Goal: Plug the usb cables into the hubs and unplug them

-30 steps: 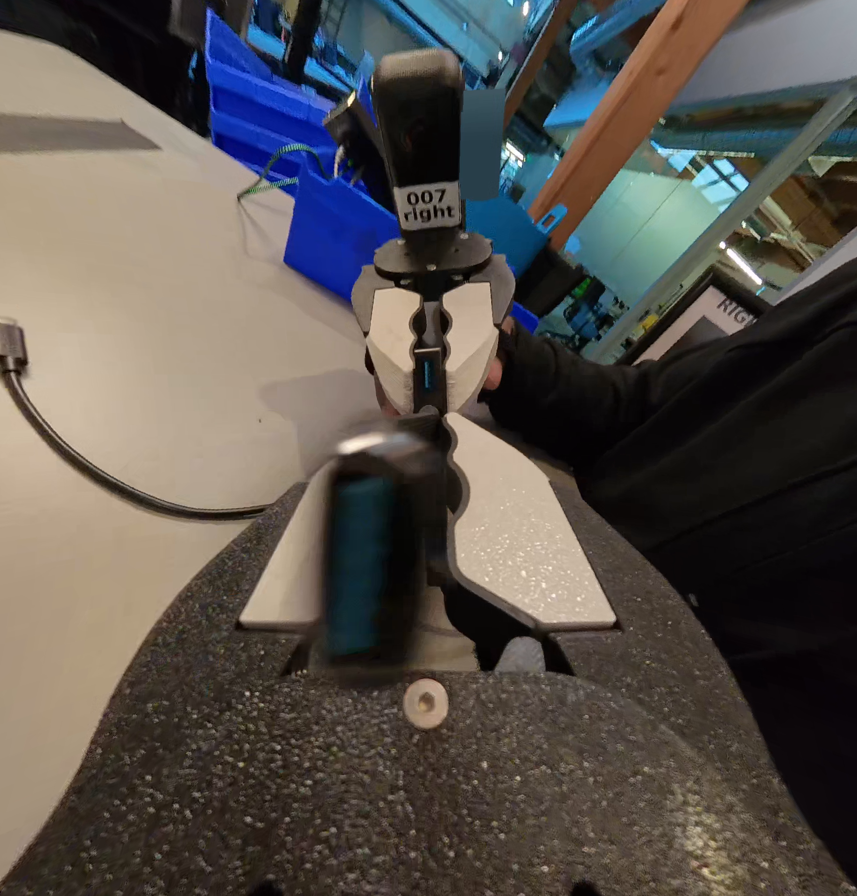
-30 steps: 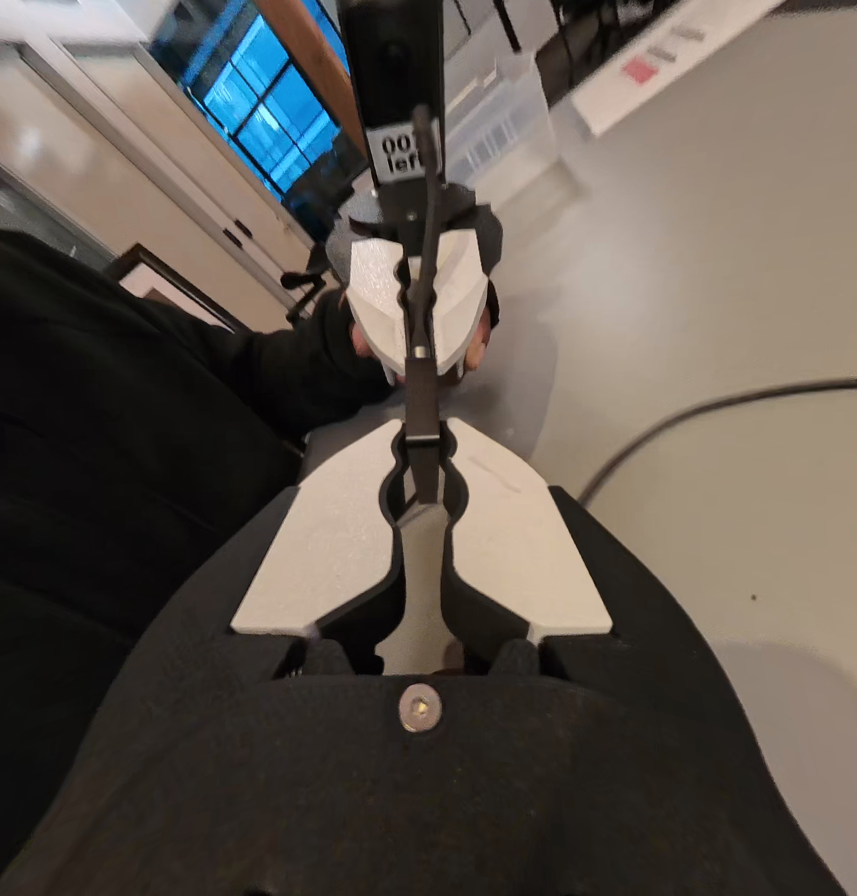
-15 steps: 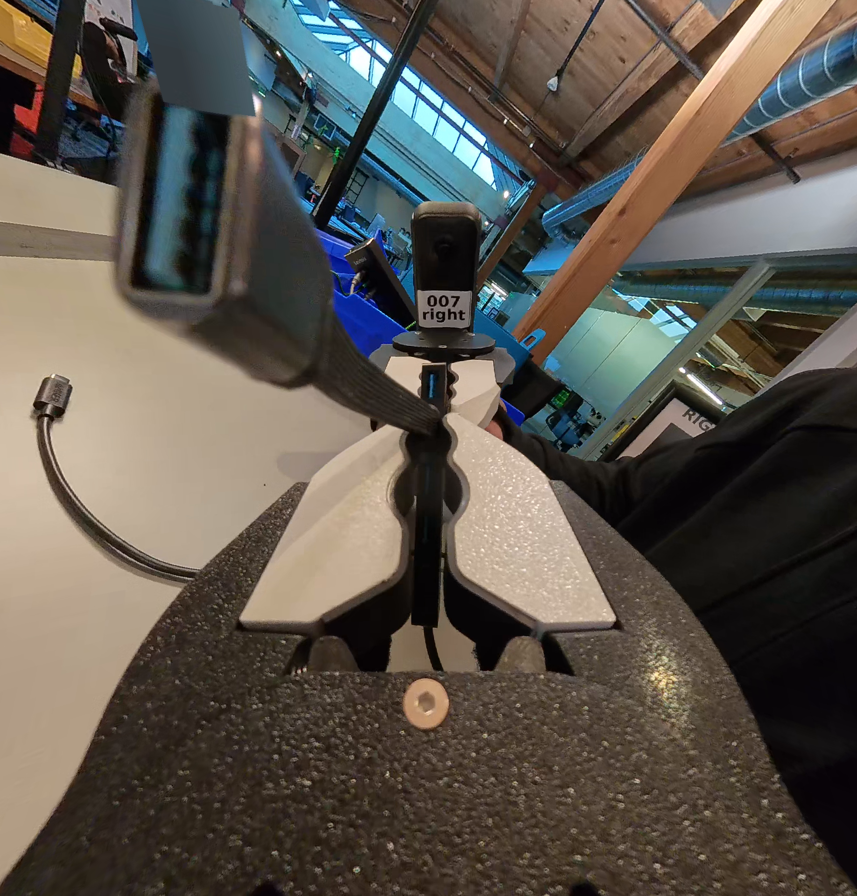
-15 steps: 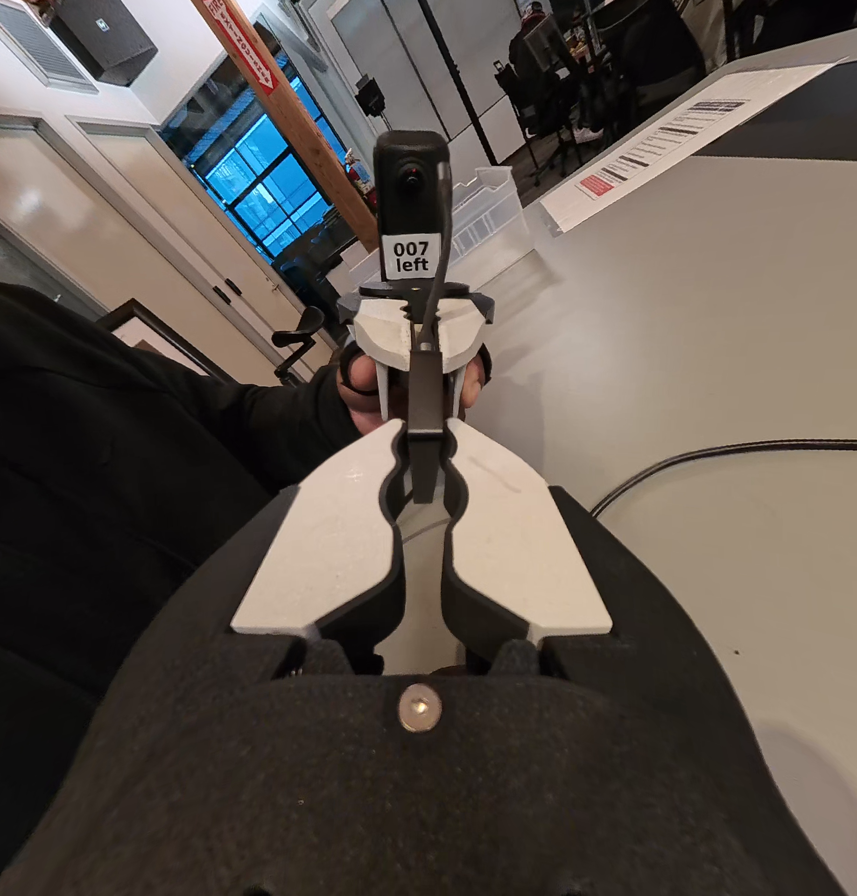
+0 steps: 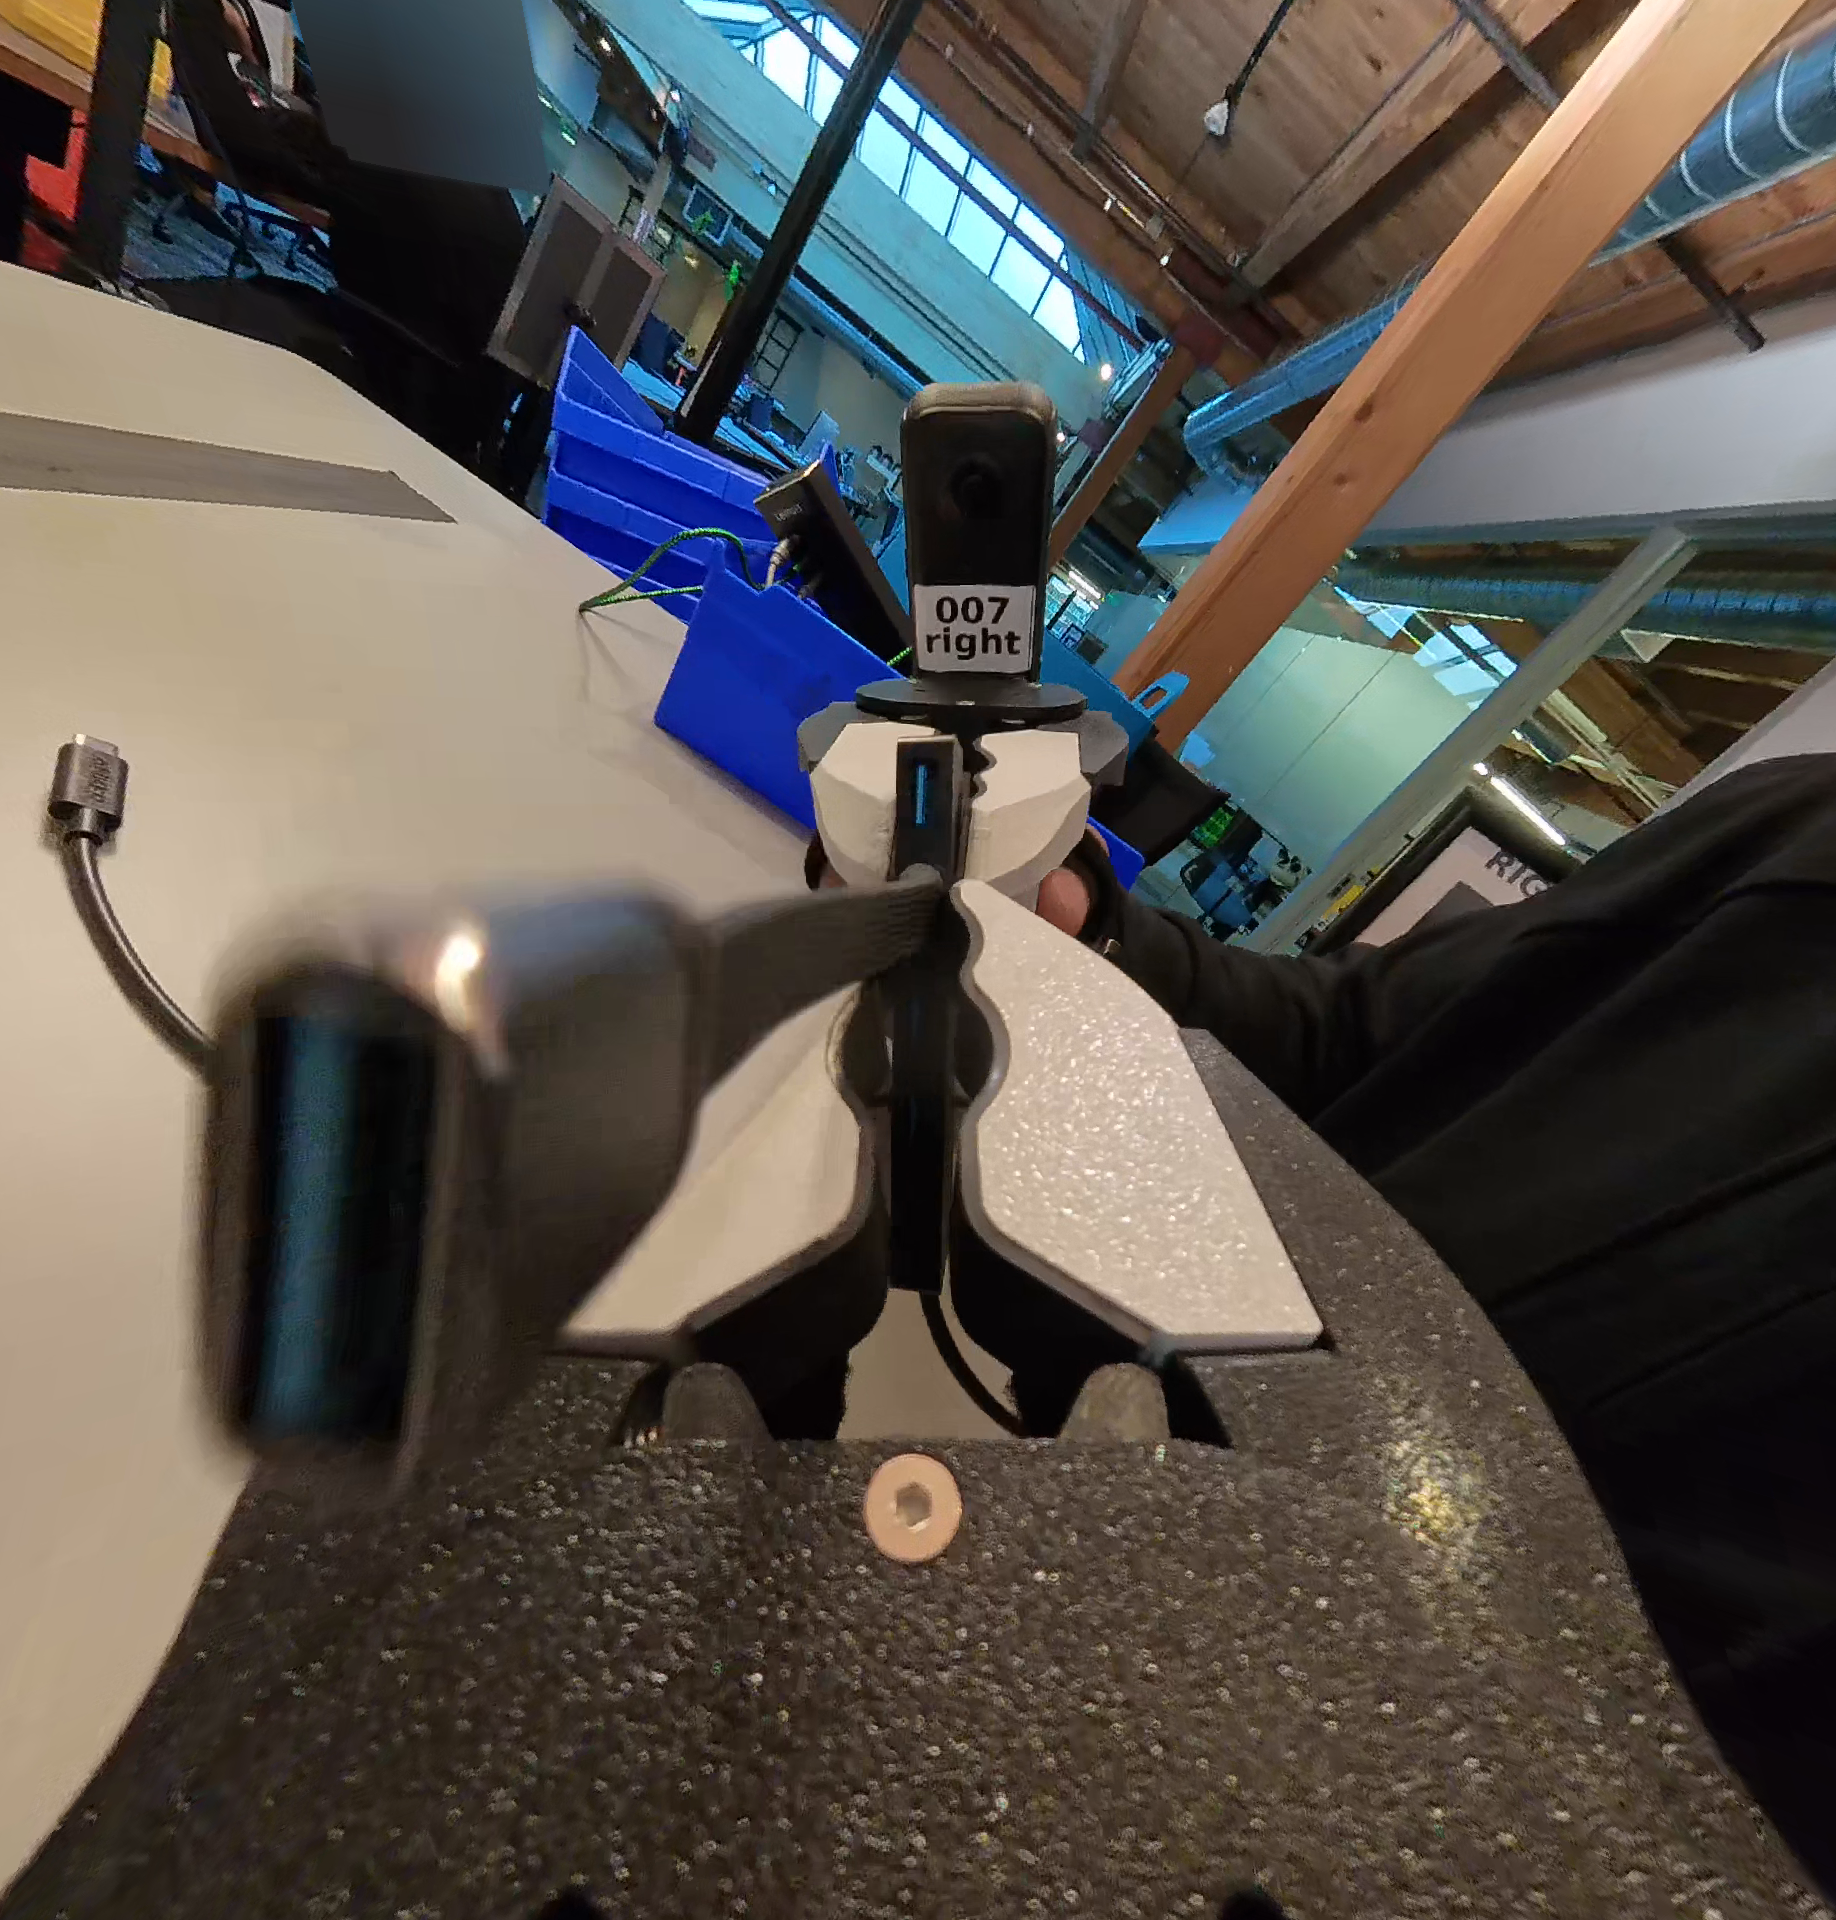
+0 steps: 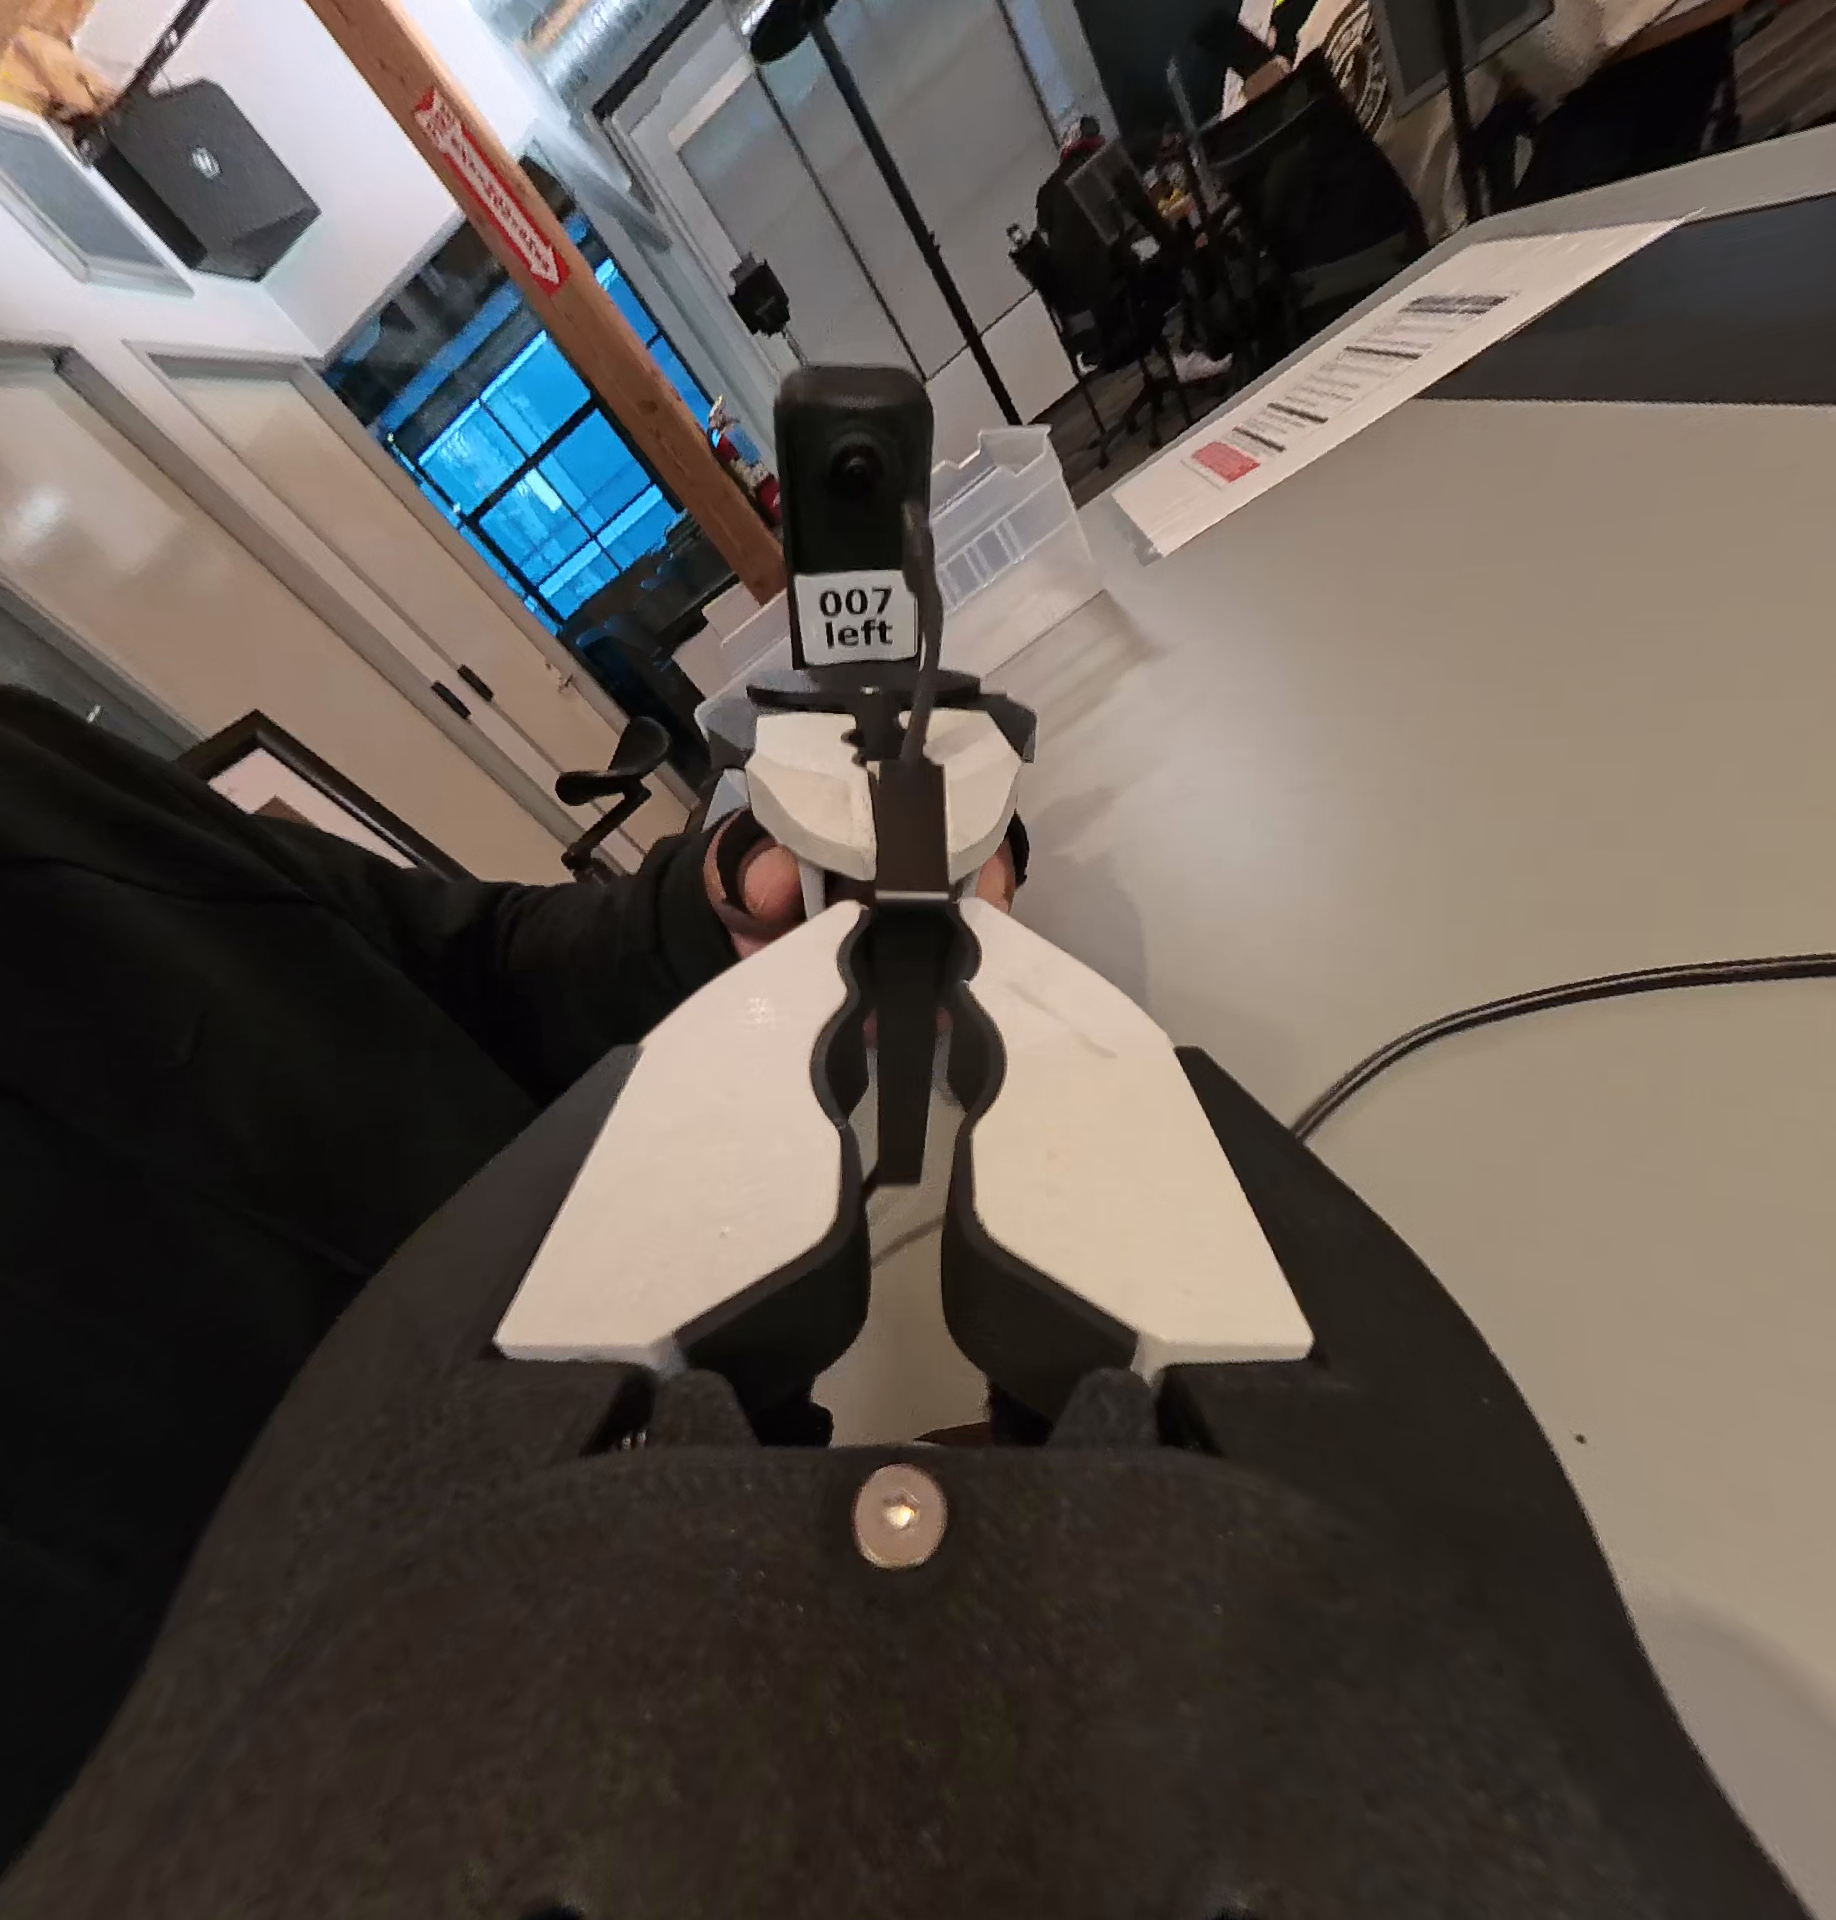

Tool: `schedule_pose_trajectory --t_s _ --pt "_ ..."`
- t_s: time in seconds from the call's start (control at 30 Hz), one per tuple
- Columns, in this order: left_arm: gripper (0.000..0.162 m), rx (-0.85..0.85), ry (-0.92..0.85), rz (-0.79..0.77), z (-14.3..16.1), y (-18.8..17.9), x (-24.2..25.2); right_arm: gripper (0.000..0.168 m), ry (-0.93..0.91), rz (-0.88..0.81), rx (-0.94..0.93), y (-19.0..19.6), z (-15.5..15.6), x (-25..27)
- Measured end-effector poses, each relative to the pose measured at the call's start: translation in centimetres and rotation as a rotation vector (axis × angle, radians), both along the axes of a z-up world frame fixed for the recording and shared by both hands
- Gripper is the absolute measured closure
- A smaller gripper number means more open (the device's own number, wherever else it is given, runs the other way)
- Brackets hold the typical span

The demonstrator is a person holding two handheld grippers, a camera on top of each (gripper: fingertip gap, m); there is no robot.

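Observation:
My left gripper (image 5: 919, 902) is shut on a slim black USB plug (image 5: 916, 1122), with a thin black cable leaving its rear. A grey flat lead with a blue-lined USB socket (image 5: 332, 1195) hangs blurred from the fingertips, to the left. My right gripper (image 6: 909, 914) is shut on a slim black hub (image 6: 906, 1049). The grippers face each other tip to tip above the table. In the left wrist view the hub (image 5: 924, 805) shows a blue port. In the right wrist view the plug (image 6: 909, 821) meets the hub's end. I cannot tell how deep it sits.
A black cable with a USB-C end (image 5: 88, 779) lies on the grey table at the left. Blue bins (image 5: 748, 686) stand at the table's far edge. Another black cable (image 6: 1568, 997), a printed sheet (image 6: 1413, 353) and a clear bin (image 6: 1007, 520) lie to the right. A person's black sleeve (image 5: 1516, 1039) is close by. The tips of both grippers are at nearly the same place.
The grey socket lead has swung from the upper left down to the lower left. Both grippers stay shut and tip to tip, and have tilted upward since one second ago.

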State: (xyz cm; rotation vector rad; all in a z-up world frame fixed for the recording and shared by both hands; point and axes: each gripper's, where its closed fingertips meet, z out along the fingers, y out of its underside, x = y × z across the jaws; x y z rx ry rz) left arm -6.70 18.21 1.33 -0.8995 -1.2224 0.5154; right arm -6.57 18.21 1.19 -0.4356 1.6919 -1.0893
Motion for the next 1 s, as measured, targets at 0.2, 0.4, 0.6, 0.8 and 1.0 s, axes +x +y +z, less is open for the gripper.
schedule_pose_trajectory --t_s 0.2,0.4,0.6,0.8,1.0 --pt "0.155 0.067 0.095 0.023 1.2 -0.7 0.2 0.157 0.005 -0.042 -0.024 -0.4 0.7 0.1" --pt "0.155 0.034 0.104 0.027 1.7 -0.1 0.0 0.148 0.063 0.001 -0.012 0.1 0.2 1.3" --pt "0.134 0.014 -0.057 0.046 -0.3 -0.8 -0.3 0.158 0.264 -0.060 0.078 -0.4 -2.2 0.0" --pt "0.132 0.011 -0.139 0.021 -1.8 -0.8 -0.2 0.158 0.280 -0.145 0.115 -0.3 -1.3 -3.1" --pt "0.131 0.007 -0.192 0.009 -2.9 -0.4 -0.5 0.158 0.435 -0.210 0.184 0.4 -0.7 -7.2"
